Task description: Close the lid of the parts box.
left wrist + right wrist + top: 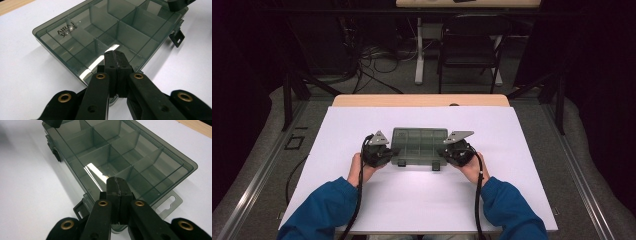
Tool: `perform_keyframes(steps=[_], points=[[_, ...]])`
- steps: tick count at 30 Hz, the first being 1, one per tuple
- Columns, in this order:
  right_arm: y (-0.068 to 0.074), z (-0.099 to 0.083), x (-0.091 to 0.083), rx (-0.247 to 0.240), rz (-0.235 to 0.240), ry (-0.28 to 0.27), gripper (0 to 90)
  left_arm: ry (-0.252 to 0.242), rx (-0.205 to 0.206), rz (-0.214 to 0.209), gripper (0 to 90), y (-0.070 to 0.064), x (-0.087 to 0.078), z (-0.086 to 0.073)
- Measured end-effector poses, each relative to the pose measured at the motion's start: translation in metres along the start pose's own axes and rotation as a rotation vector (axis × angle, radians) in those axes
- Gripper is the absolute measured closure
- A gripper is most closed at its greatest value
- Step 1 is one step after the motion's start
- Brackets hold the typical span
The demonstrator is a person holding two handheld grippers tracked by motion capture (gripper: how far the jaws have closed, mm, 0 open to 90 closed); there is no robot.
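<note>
A smoky see-through compartment box (419, 142) lies closed in the middle of the white table top (422, 200), its dividers visible through the lid. My left gripper (392, 153) is shut, its joined tips over the box's (100, 32) near left corner, nothing between them (113, 53). My right gripper (443, 151) is shut too, with its tips (117, 181) above the box's (125, 150) near right corner. Two black latches (177, 38) (57, 155) hang on the front edge. I cannot tell whether the tips touch the lid.
A clear hang tab (170, 203) sticks out from the box's right end. White table surface spreads all around the box. Beyond the table's wooden far edge (419, 100) stand a black chair (469, 45) and loose floor cables (377, 60).
</note>
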State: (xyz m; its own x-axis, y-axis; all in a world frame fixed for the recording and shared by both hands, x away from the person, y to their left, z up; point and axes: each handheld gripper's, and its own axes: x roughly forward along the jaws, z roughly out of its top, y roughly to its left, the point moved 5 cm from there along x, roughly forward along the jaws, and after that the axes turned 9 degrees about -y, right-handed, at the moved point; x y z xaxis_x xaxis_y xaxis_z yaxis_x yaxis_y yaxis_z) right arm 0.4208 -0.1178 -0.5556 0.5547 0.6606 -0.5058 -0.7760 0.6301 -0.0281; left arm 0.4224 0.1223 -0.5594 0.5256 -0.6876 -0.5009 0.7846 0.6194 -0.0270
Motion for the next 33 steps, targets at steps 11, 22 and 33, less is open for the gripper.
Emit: perform_keyframes(steps=[11, 22, 33], points=[[0.000, 0.001, 0.003, 0.003, -0.007, -0.011, 90.0, -0.014, 0.001, 0.017, 84.4, -0.001, 0.002, 0.000], [0.000, 0.002, 0.004, 0.002, -0.027, -0.015, 86.7, -0.016, 0.001, 0.032, 73.2, 0.000, 0.003, 0.002], [0.013, 0.025, -0.023, -0.042, -0.023, -0.143, 52.2, -0.082, 0.004, 0.084, 24.2, -0.002, -0.025, 0.018]])
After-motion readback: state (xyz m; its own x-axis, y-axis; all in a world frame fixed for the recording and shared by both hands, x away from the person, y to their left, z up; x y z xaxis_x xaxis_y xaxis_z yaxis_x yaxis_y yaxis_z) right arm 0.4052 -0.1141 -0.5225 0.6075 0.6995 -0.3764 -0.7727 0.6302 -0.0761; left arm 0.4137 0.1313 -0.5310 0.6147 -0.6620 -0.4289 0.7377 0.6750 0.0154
